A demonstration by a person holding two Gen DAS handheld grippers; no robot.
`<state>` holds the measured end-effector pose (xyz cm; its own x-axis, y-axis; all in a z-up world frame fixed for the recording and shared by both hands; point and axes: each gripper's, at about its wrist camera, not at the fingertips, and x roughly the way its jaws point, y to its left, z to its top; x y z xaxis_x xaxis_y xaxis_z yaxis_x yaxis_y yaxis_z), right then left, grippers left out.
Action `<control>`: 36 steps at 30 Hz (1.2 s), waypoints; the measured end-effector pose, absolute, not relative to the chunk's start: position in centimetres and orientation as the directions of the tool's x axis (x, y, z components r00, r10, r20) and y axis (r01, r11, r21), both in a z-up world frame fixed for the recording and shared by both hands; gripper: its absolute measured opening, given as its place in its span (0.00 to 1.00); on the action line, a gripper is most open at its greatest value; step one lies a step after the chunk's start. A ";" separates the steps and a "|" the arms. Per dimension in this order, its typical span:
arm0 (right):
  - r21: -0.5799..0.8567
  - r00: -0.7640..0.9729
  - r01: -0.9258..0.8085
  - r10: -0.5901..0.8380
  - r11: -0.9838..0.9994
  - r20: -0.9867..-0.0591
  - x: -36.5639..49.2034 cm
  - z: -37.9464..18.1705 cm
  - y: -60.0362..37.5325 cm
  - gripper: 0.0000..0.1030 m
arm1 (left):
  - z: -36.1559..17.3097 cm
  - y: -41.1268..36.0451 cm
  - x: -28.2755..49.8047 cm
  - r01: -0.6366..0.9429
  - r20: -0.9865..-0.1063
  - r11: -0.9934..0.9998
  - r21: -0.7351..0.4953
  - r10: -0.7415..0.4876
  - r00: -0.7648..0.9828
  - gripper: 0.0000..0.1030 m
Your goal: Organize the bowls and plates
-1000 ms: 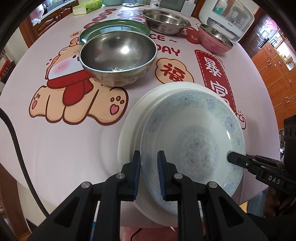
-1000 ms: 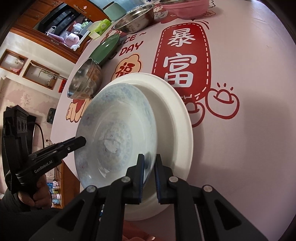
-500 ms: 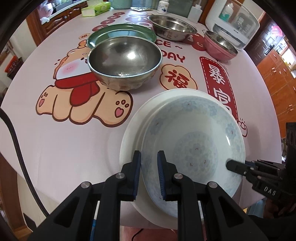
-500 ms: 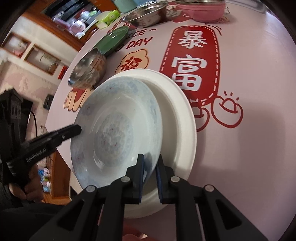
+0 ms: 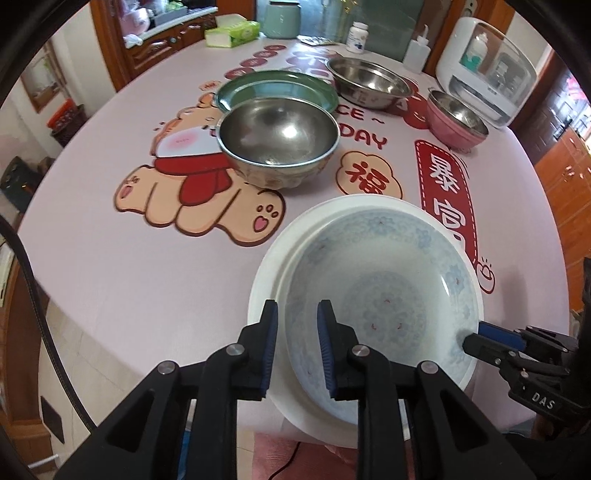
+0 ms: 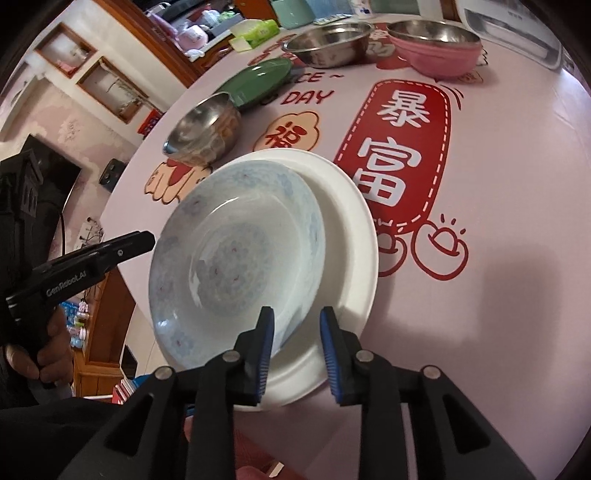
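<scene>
A blue-patterned deep plate [image 5: 384, 314] [image 6: 236, 258] rests inside a larger white plate [image 5: 269, 295] [image 6: 347, 236] at the near edge of the round table. My left gripper [image 5: 295, 332] is open, its jaws straddling the near-left rim of the patterned plate. My right gripper [image 6: 295, 339] is open, its jaws on either side of that plate's rim; it also shows at the right of the left wrist view [image 5: 491, 339]. A steel bowl [image 5: 277, 140], green plate [image 5: 277, 88], a wide steel basin [image 5: 369, 81] and a pink bowl [image 5: 454, 122] stand farther back.
A white appliance [image 5: 487, 70], bottles [image 5: 356, 37], a tissue pack [image 5: 232, 33] and a green canister [image 5: 282, 18] line the far edge. The tablecloth [image 5: 147, 258] has cartoon prints. Wooden cabinets stand around the table.
Both grippers have opened and let go of the patterned plate's rim, leaving it lying in the white plate. Both cameras have pulled back and risen slightly.
</scene>
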<state>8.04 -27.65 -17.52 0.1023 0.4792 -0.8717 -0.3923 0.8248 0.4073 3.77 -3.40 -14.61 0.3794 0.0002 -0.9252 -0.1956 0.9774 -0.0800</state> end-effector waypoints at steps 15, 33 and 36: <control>0.402 0.183 -0.436 0.516 0.805 -0.837 7.3 -14.3 -30.2 0.50 | -12.0 -4.5 0.6 -0.284 -0.900 0.957 -0.062 0.069 0.430 0.25; 0.377 0.318 -0.396 0.510 0.837 -0.799 8.3 -10.3 -28.6 0.58 | -8.0 -1.3 3.4 -0.248 -0.863 0.963 -0.105 0.036 0.504 0.30; 0.386 0.348 -0.359 0.506 0.850 -0.789 8.8 -9.9 -27.7 0.62 | -7.0 0.1 4.5 -0.215 -0.853 0.972 -0.092 0.034 0.520 0.31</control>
<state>8.77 -27.70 -9.90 0.3475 0.5059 -0.7895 -0.3595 0.8495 0.3861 4.50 0.05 -6.96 0.5204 0.0340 -0.8533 -0.2146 0.9723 -0.0921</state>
